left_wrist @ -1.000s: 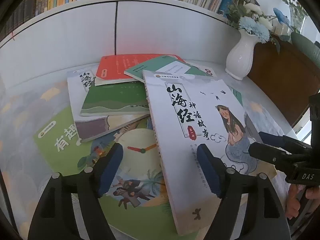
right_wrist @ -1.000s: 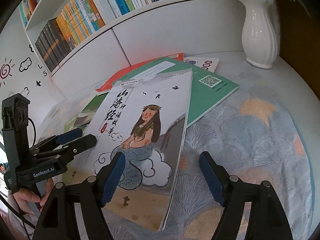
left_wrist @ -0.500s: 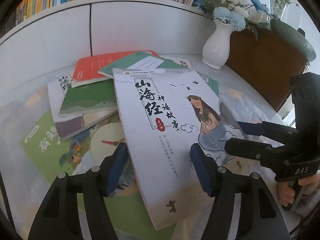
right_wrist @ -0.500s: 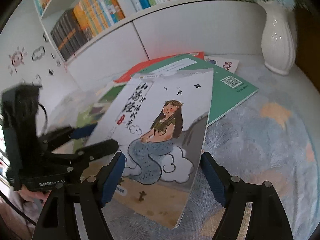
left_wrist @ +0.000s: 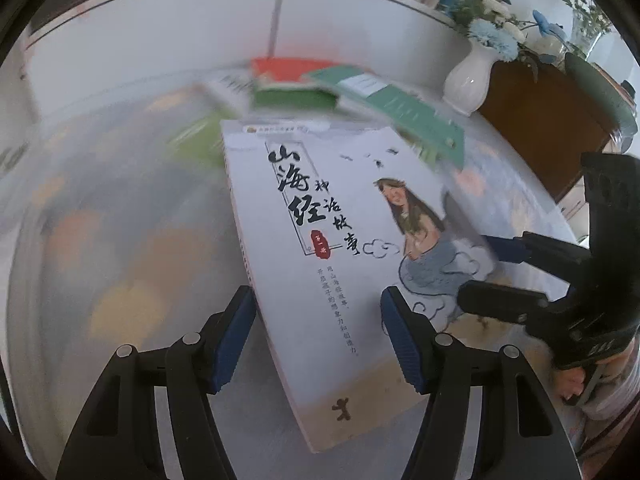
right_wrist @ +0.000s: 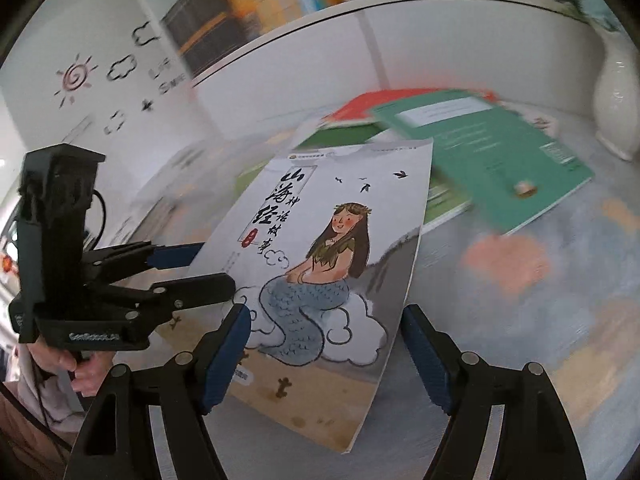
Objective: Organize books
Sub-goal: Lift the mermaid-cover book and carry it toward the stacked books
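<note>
A white book with a mermaid on its cover [left_wrist: 320,208] [right_wrist: 340,264] hangs tilted over the patterned tablecloth, between my two grippers. My left gripper [left_wrist: 318,304] [right_wrist: 212,266] has its left pad against the spine edge and its other finger over the cover, so it is shut on the book. My right gripper [right_wrist: 326,320] [left_wrist: 476,268] has its right pad at the fore edge and its left finger across the cover, and it grips too. The fore edge bows a little. The remaining pile lies behind: a green book [left_wrist: 400,108] [right_wrist: 500,160] and a red book [left_wrist: 280,68] [right_wrist: 360,104].
A white vase [left_wrist: 468,80] [right_wrist: 616,92] with blue flowers stands at the back right beside a brown wooden cabinet [left_wrist: 540,128]. Filled bookshelves [right_wrist: 260,0] rise behind the white wall panel. A hand [right_wrist: 76,368] holds the left gripper's handle.
The left jaws narrowed onto the white book. Both grippers then carried it off the pile, which now lies blurred farther back. Patterned cloth shows under the book instead of the green clock book.
</note>
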